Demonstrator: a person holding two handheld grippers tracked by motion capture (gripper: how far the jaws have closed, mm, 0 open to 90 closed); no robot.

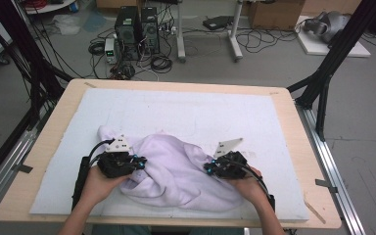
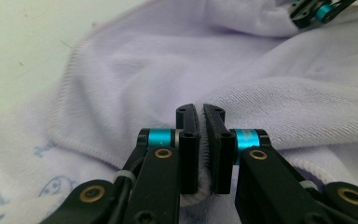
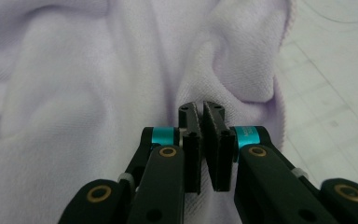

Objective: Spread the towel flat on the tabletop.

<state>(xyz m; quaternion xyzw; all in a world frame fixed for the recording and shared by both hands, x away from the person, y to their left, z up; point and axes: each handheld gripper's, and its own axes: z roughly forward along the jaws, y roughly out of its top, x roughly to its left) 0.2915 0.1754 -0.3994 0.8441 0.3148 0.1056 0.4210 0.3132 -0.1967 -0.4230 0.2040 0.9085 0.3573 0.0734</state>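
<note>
I see the lavender towel (image 1: 174, 171) crumpled at six o'clock on the tabletop's white mat (image 1: 186, 110). My left gripper (image 1: 141, 161) has its jaws clenched on a hem fold at nine o'clock; my right gripper (image 1: 208, 169) seems clamped on a ridge at three o'clock.

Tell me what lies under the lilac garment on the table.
Under the lilac garment lies a white mat covering the wooden table. Whether anything else sits beneath its bunched folds is hidden. The left gripper and right gripper pinch its fabric.
</note>
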